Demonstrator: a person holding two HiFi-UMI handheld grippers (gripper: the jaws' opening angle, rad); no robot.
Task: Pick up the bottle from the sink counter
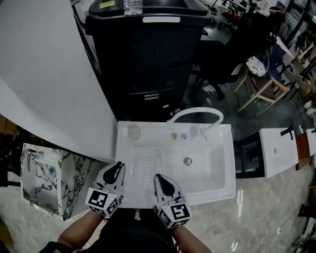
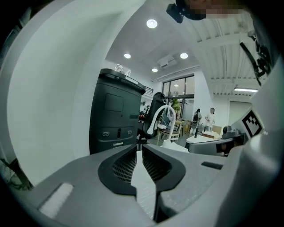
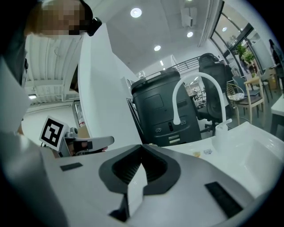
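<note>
Cabinet first: one tall black cabinet [image 1: 148, 54] stands behind the sink. The upper edge of my head view cuts off its top, and one white wall panel [image 1: 44, 74] slants down past its left side.

I count three sink units. The white sink counter [image 1: 153, 129] lies right under my grippers, a marble-patterned unit [image 1: 44, 185] sits at the left, and a smaller white sink [image 1: 276, 153] sits at the right. The sink counter has one basin [image 1: 207, 170], one drain [image 1: 187, 161] and one arched white faucet [image 1: 197, 111].

Two grippers sit side by side over the counter's near edge. The left gripper [image 1: 116, 167] [image 2: 139, 153] has its jaws only a thin slit apart, with nothing in the slit. The right gripper [image 1: 160, 178] [image 3: 141, 155] has its jaws closed tip to tip and is empty.

I can find two bottles. The bottle [image 1: 134, 130] I'm after stands on the counter's back left corner, left of the faucet and well apart from both grippers. From above it is only a small clear round top, so I can't tell its shape. A second clear bottle [image 1: 132, 6] stands on the cabinet top, cut off by the frame.

Three small things lie on the back ledge between the bottle and the faucet's foot. They are a white fitting [image 1: 195, 132], a yellowish bit [image 1: 174, 136] and a pale bit [image 1: 183, 136], the last two too small to identify.
</note>
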